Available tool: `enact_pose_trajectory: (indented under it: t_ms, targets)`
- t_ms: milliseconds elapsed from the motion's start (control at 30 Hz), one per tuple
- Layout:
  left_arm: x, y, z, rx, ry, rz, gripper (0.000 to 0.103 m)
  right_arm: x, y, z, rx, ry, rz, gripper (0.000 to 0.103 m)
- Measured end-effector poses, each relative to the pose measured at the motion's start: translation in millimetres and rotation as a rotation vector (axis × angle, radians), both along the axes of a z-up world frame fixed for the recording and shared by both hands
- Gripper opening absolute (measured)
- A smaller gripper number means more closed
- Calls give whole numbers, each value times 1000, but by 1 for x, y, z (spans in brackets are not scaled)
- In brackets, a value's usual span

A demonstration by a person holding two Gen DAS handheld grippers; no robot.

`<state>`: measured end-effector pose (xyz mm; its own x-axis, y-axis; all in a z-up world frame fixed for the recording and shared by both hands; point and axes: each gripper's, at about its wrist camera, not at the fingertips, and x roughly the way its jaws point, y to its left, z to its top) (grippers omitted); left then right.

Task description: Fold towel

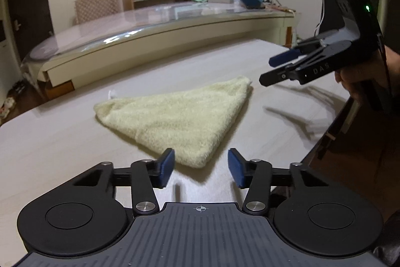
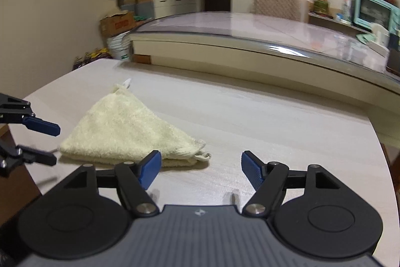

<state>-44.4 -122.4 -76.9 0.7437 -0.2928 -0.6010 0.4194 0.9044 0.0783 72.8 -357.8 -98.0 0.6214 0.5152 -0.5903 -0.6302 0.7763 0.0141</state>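
The towel (image 1: 180, 121) is being seen folded into a fluffy, pale yellow triangle, lying flat on the tabletop (image 1: 62, 142), a small white tag sticking out at one corner. The left hand-held gripper (image 1: 200, 168) is being held just before the near tip, jaws spread and empty. The right hand-held gripper (image 2: 200, 172) is being held apart too, gripping nothing, beside the towel.

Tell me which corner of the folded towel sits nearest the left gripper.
The rounded corner of the towel pointing between the open left gripper fingers; the other two corners lie farther back on the table.
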Motion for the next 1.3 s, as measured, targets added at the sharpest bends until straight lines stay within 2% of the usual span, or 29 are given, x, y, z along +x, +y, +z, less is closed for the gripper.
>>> enact_pose_trajectory:
  t_ms: [100, 133, 167, 267, 333, 433, 933, 1100, 1133, 1167, 1300]
  targets:
    - [2, -1, -3, -1, -6, 20, 47, 5, 0, -1, 0, 1, 6, 73]
    - [2, -2, -4, 5, -7, 22, 40, 6, 0, 0, 5, -1, 8, 73]
    - [2, -4, -4, 13, -7, 25, 28, 5, -1, 0, 8, -2, 9, 73]
    - [2, -6, -7, 27, -5, 33, 15, 3, -1, 0, 13, -9, 12, 73]
    - [1, -3, -8, 19, -10, 48, 11, 1, -2, -1, 19, -11, 13, 74]
    - [-1, 0, -7, 24, -9, 48, 9, 1, -3, -3, 23, -1, 13, 74]
    - [-1, 52, 6, 180, -12, 38, 9, -15, 8, -4, 49, 3, 76, 77]
    - [-8, 53, 5, 137, 19, 41, 12, -26, 13, -1, 47, 10, 58, 78]
    - [-10, 54, 6, 109, 32, 53, 21, -29, 13, 0, 46, 13, 49, 79]
    - [-13, 55, 7, 90, 38, 66, 35, -33, 14, 2, 44, 15, 38, 81]
    - [-23, 58, 13, 20, 51, 141, 53, -52, 20, 11, 37, 28, 8, 85]
